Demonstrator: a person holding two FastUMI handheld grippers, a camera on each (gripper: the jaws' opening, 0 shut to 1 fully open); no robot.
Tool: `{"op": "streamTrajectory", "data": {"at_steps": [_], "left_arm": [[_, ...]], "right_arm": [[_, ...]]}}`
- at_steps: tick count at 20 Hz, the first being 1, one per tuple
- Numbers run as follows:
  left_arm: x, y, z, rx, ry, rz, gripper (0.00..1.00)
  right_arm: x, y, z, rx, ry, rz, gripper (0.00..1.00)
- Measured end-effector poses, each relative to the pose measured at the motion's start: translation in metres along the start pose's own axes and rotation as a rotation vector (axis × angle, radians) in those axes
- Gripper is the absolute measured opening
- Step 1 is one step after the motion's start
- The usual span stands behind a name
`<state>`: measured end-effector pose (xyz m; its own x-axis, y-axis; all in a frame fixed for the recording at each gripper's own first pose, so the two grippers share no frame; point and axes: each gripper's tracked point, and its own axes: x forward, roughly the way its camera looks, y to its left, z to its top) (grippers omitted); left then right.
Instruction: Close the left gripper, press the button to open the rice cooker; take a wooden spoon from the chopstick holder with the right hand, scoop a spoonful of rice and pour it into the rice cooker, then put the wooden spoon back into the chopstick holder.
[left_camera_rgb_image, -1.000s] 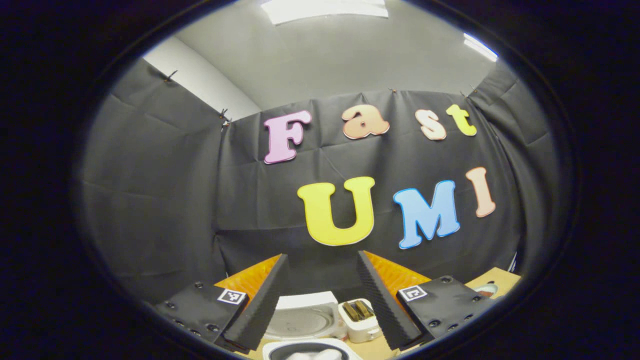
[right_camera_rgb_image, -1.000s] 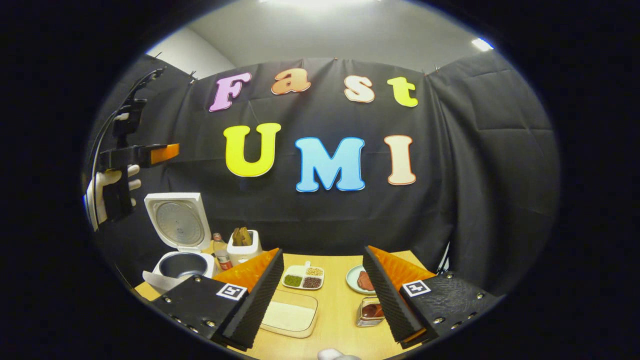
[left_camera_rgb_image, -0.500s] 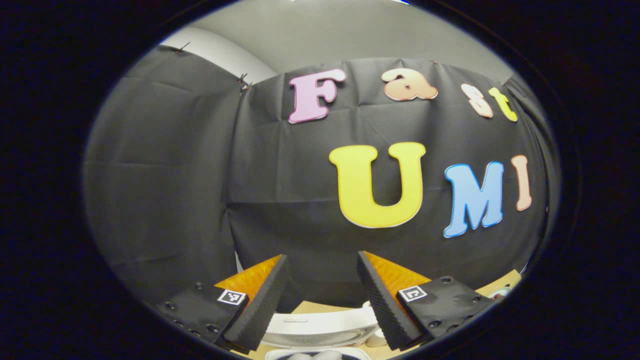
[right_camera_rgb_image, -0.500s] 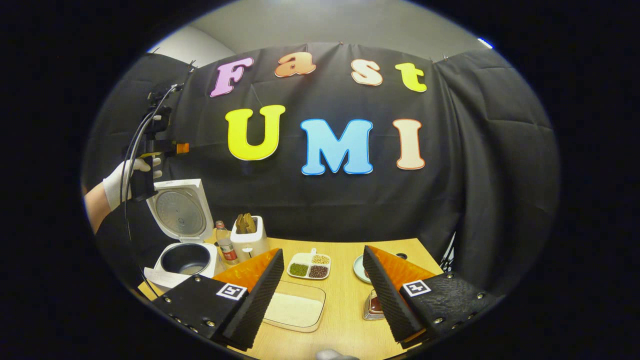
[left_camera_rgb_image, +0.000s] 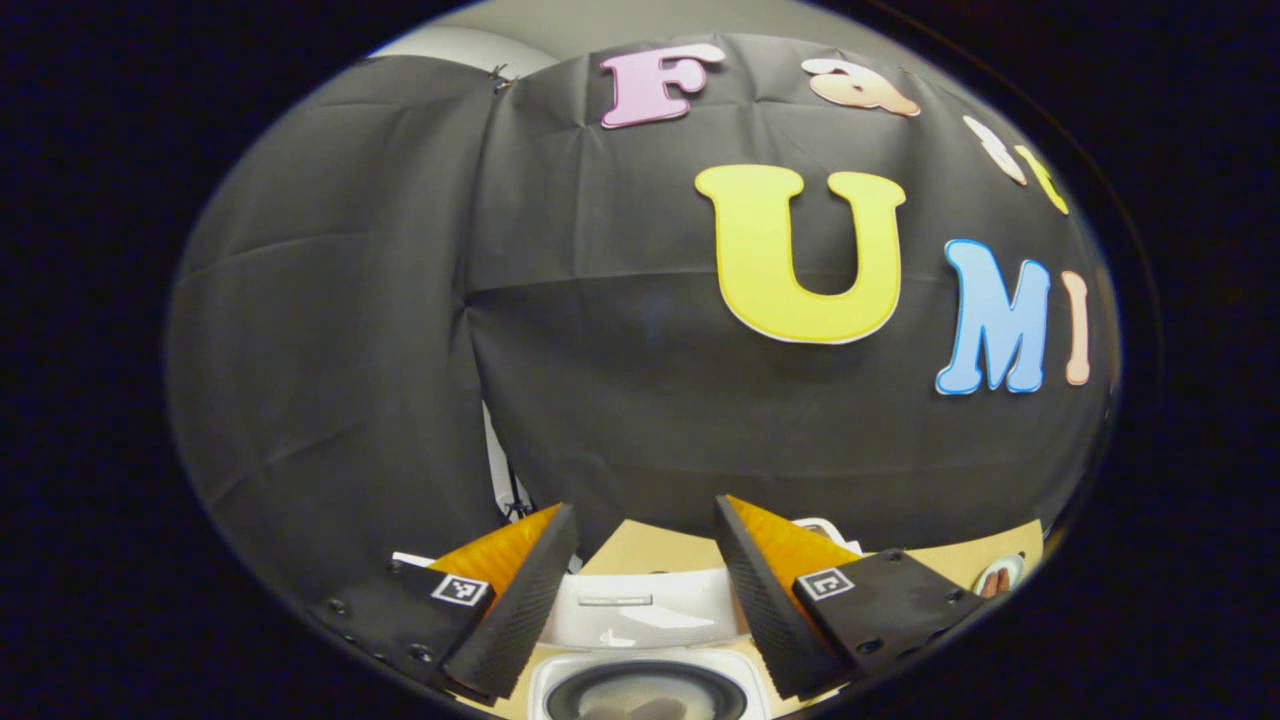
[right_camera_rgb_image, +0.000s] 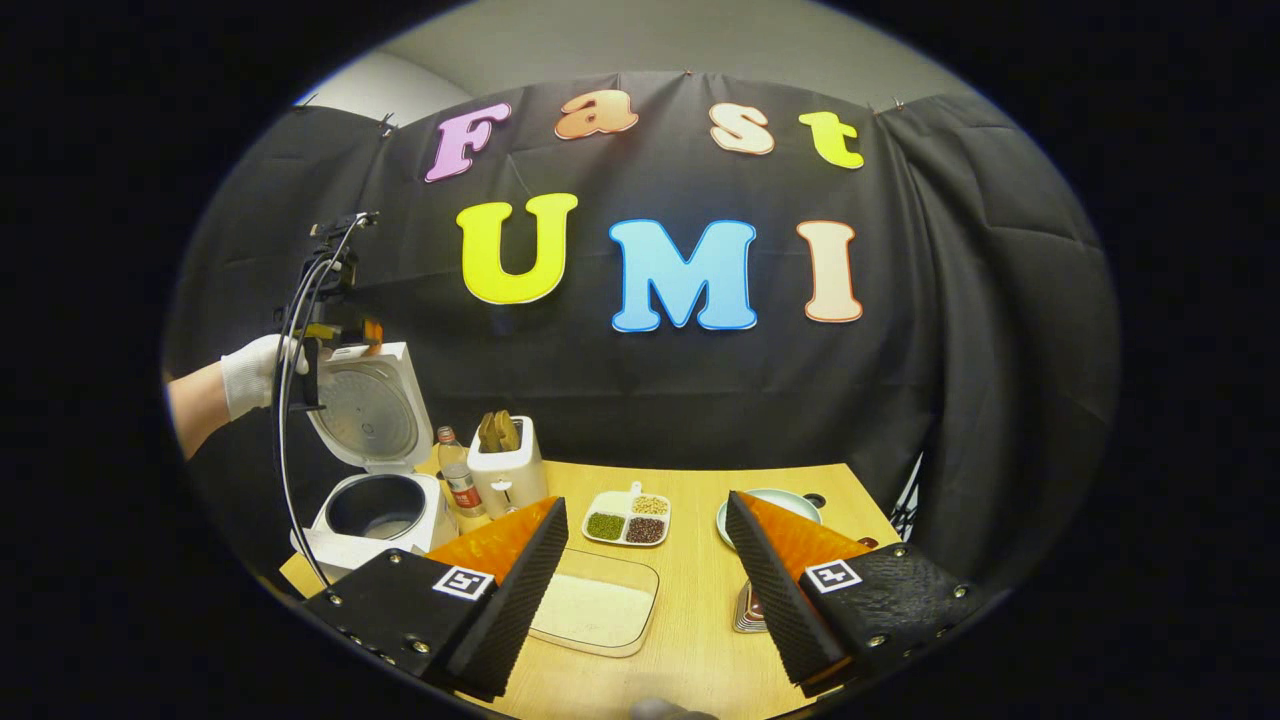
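The rice cooker (right_camera_rgb_image: 375, 505) is seen standing open at the left end of the wooden table (right_camera_rgb_image: 700, 640), its lid (right_camera_rgb_image: 368, 410) raised upright and its dark inner pot exposed. The left gripper (right_camera_rgb_image: 345, 335) is held by a white-gloved hand (right_camera_rgb_image: 255, 370) at the top edge of that lid; in the left gripper view its 2 fingers (left_camera_rgb_image: 530, 590) are spread apart with nothing between them, above the cooker's pot (left_camera_rgb_image: 645, 690). Just right of the cooker, a small bottle (right_camera_rgb_image: 458, 480) and the white chopstick holder (right_camera_rgb_image: 508, 470) are placed, with wooden spoons (right_camera_rgb_image: 497, 432) standing in the holder. The right gripper (right_camera_rgb_image: 645, 590) is held low over the table, its jaws apart and empty, above a clear tray of rice (right_camera_rgb_image: 595, 612). A divided dish of 3 grains (right_camera_rgb_image: 628, 520) and a pale plate (right_camera_rgb_image: 770, 505) are set farther back.
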<state>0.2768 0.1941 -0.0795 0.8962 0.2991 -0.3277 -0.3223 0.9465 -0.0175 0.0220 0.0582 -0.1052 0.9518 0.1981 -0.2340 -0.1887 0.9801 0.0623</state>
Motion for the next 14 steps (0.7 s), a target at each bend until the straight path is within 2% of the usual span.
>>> {"op": "streamTrajectory", "data": {"at_steps": [5,9,11,14], "left_arm": [[-0.038,-0.004,-0.018,-0.003,0.070,-0.019,0.95],[-0.068,-0.008,-0.044,-0.008,0.119,-0.019,0.97],[-0.086,-0.011,-0.063,-0.001,0.136,-0.019,0.96],[-0.109,-0.016,-0.109,-0.023,0.226,-0.029,0.96]], "right_arm": [[0.001,-0.002,-0.004,0.015,0.009,0.048,0.97],[-0.001,-0.003,-0.013,0.044,0.037,0.099,0.97],[-0.005,-0.001,-0.019,0.052,0.052,0.131,0.97],[-0.012,-0.003,-0.022,0.057,0.064,0.168,0.98]]}}
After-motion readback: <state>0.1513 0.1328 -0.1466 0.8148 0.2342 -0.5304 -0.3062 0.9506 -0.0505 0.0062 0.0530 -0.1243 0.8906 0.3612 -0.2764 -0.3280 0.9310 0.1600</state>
